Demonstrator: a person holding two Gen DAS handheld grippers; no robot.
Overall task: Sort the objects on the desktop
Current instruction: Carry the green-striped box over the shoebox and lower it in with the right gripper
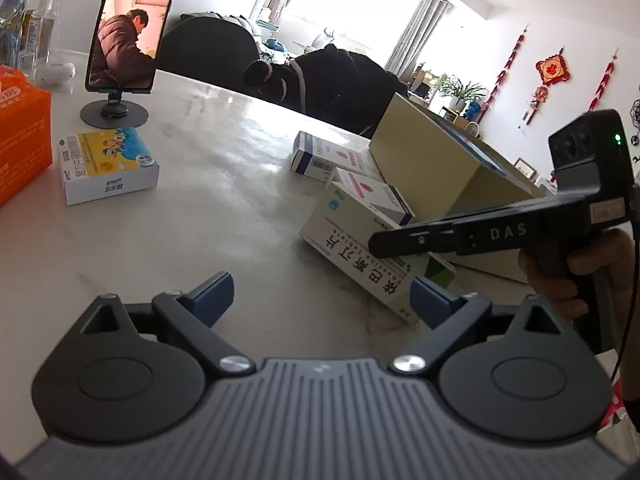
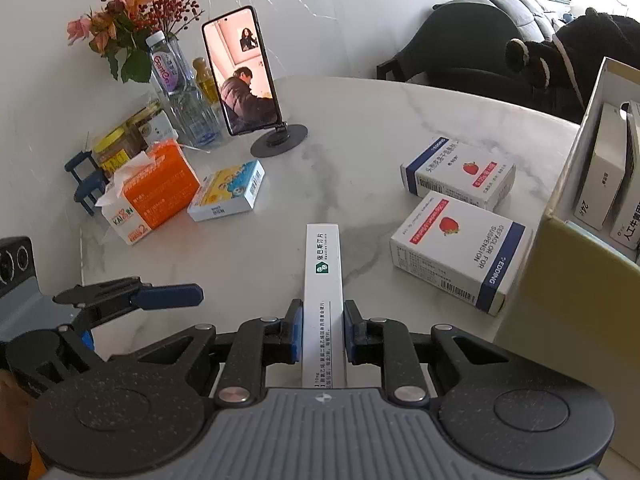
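The right gripper [image 2: 323, 330] has its fingers clamped on the thin white box [image 2: 324, 280]. The left gripper [image 1: 322, 300] has its fingers wide apart (holding nothing). Lift the thin box gently into the open carton [image 2: 568, 280].

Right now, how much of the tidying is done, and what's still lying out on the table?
Done: a few medicine boxes already stand inside the cardboard box. In hand: the right gripper is clamped on a slim white and green box; the left gripper is open and empty. Left: two strawberry-print boxes and a blue and yellow box still lie on the table.
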